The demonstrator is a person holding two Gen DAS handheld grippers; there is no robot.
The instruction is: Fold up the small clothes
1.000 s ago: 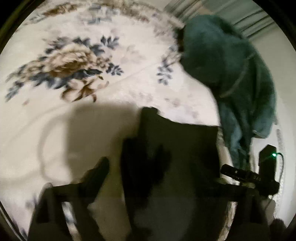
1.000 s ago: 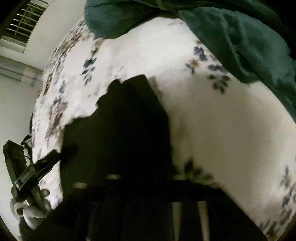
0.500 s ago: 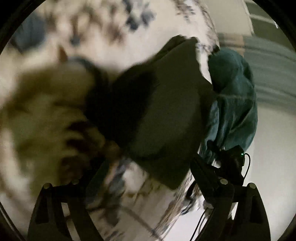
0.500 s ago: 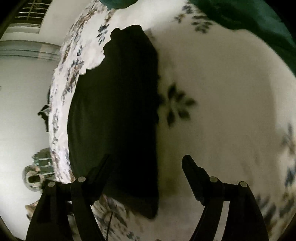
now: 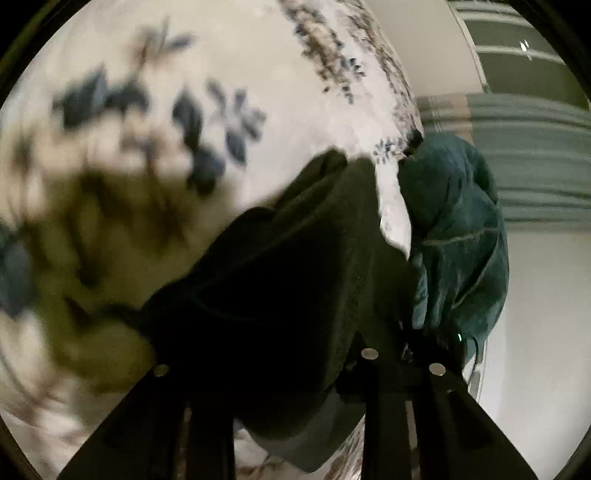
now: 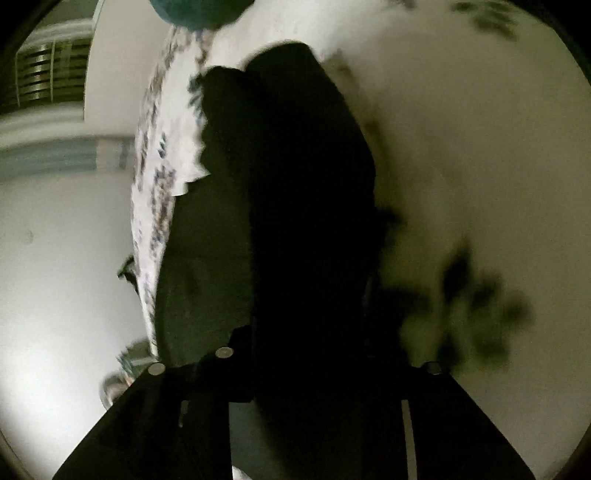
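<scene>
Left wrist view: dark garment (image 5: 295, 280) lies on a white bedspread w/ blue-brown flower print (image 5: 258, 74), close to the bed's scalloped edge. The cloth looks black to dark green and bunches up into ridges running from the lower middle toward the upper right. Its near end sits right at the left gripper (image 5: 266, 369), whose jaws are closing w/ the fabric between them. The black fingers are mostly hidden behind the cloth (only the frame arms and silver screws show), so can't tell if the pads already press on it. A teal garment (image 5: 458, 236) hangs just beside the bed edge at right, apart from the dark one by a strip of bedspread. Behind it a pale wall and grey-striped band. The print at left is badly blurred.

Right wrist view: same dark garment (image 6: 295, 206) fills the middle, stretching from the top centre down to the right gripper (image 6: 314, 369). Its left part lies over the bedspread's scalloped edge (image 6: 162, 177); its right part rests on the plain white area, beside a blurred dark flower motif. Jaws closing here too, cloth between them, but the fingertips vanish in the black mass, so actual contact can't be told. A bit of teal garment (image 6: 195, 11) shows at the top. At left, pale wall and a slatted vent.
</scene>
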